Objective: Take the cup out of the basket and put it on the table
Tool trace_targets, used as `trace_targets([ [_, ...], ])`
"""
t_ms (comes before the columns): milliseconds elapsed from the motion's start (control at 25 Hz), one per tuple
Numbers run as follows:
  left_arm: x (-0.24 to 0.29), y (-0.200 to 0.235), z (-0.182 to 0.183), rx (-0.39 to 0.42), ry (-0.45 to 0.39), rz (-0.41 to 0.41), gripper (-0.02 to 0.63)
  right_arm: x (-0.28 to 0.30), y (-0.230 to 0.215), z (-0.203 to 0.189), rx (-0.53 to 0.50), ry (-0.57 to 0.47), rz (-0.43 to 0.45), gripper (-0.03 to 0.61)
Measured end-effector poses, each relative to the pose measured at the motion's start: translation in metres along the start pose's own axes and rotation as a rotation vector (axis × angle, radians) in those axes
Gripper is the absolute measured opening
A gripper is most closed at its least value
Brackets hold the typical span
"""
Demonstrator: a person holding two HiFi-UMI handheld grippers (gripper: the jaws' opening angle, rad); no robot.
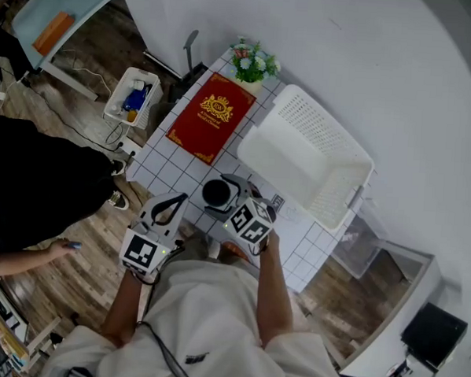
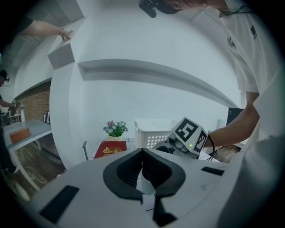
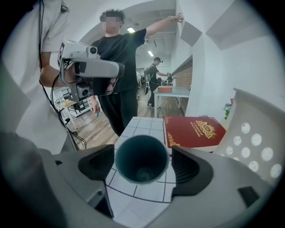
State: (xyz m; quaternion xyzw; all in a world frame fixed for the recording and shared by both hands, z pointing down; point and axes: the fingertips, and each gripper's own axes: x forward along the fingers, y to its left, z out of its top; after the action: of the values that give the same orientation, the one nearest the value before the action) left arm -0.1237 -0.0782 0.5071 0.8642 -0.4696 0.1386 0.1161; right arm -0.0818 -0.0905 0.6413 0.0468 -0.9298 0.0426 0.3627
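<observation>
I see the dark cup standing upright on the tiled tabletop just beside the white basket, with my right gripper jaws released either side of it and my left gripper jaws clenched together, empty.

dark teal cup, white perforated basket, red book with gold crest, white table with dark grid

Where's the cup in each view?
Head view: cup lower centre, on the table, at the right gripper.
Left gripper view: can't make it out.
Right gripper view: centre, between the jaws.
Shared landmark: red book, in all three.
</observation>
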Motion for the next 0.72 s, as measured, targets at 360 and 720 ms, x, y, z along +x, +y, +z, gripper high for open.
trace_targets([
  [360, -0.006, -0.001, 0.01, 0.014, -0.036, -0.012, 0.009, -0.057, 0.003, 0.034, 0.075, -0.149, -0.146, 0.385],
  [720, -0.017, -0.01, 0.041, 0.031, -0.122, -0.024, 0.009, -0.148, 0.016, 0.11, -0.006, -0.389, -0.317, 0.277],
])
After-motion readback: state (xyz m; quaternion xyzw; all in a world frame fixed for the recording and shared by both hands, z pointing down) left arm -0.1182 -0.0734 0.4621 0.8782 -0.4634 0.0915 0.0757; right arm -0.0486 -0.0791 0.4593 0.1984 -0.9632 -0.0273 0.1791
